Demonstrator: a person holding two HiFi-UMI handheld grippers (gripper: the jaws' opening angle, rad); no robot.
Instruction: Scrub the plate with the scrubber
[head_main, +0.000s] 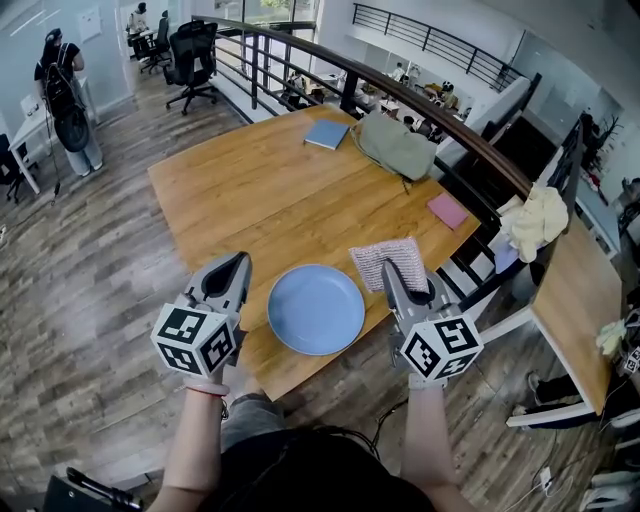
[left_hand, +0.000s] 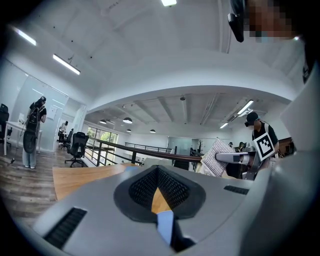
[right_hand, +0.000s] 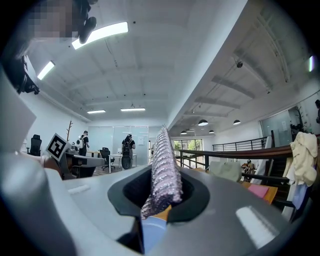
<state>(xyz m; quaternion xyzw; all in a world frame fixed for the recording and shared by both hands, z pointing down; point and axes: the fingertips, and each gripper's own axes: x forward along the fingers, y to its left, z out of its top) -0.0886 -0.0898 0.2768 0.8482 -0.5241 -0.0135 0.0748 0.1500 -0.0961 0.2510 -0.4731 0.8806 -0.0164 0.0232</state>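
While the right gripper (head_main: 392, 270) clamps the scrubber (head_main: 389, 258), the plate (head_main: 316, 309) lies between the two grippers.
The blue plate sits flat on the wooden table (head_main: 250, 190), near its front edge. The left gripper (head_main: 237, 265) hovers just left of it, jaws closed together with nothing between them. The grey scrubber is pinched on edge and sticks out past the right jaws, just beside the plate's far right rim in the head view.
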